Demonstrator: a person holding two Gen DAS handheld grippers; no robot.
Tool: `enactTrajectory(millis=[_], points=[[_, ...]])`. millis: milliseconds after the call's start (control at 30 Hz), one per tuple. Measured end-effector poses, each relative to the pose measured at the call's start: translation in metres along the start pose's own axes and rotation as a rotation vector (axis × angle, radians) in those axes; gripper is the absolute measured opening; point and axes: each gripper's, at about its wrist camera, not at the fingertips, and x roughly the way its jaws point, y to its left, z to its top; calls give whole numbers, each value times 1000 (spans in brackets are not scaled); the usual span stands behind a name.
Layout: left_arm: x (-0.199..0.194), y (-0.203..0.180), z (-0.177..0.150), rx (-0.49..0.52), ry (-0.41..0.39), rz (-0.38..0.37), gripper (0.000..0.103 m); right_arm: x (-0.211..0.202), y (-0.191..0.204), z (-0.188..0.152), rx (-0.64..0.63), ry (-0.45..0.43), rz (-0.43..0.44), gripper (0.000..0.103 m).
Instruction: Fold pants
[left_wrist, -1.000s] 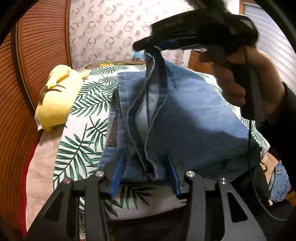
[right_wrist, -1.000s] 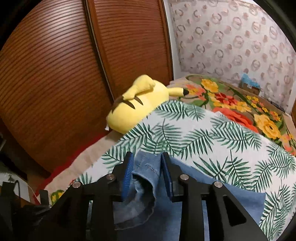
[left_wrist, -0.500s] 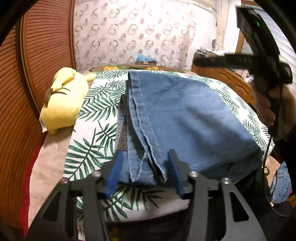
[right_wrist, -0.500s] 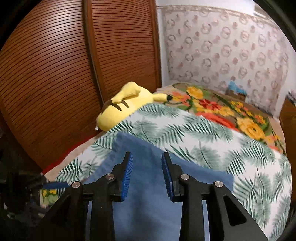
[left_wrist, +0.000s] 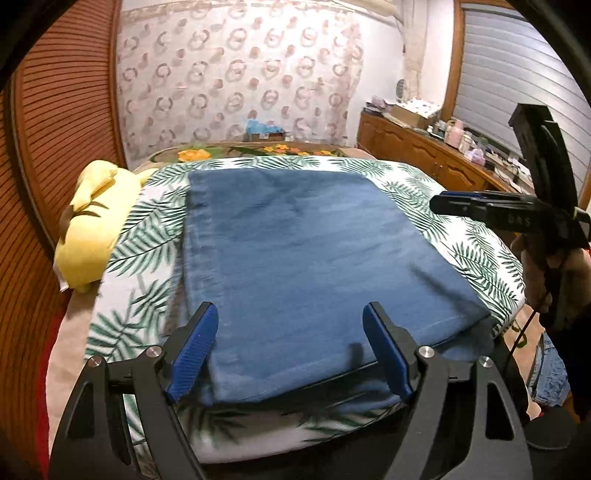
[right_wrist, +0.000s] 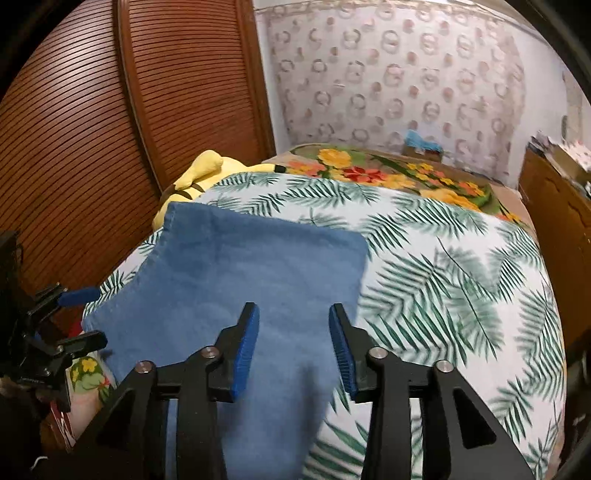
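The blue denim pants (left_wrist: 306, 254) lie folded into a flat rectangle on the palm-leaf bedspread (left_wrist: 144, 236). My left gripper (left_wrist: 290, 349) is open and empty, its blue pads above the near edge of the pants. My right gripper (right_wrist: 293, 347) is open and empty, above the pants (right_wrist: 236, 280) near their right edge. The right gripper also shows from the side in the left wrist view (left_wrist: 491, 206), held by a hand above the bed's right edge. The left gripper shows at the left edge of the right wrist view (right_wrist: 55, 325).
A yellow plush toy (left_wrist: 88, 225) lies at the bed's left edge beside the wooden slatted doors (left_wrist: 55, 122). A floral blanket (right_wrist: 388, 173) covers the far end of the bed. A wooden dresser (left_wrist: 424, 155) with small items stands at the right.
Both grippers let go of the denim and opened. The pants dropped flat into a folded rectangle. Both grippers pulled back and up from the cloth.
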Motion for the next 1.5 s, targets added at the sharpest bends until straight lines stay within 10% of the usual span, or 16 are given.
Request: enactTrajectory(millis=[1500], points=[[32,-25,-20,40,38,15,81,15,10,-51,59,140,43,47]])
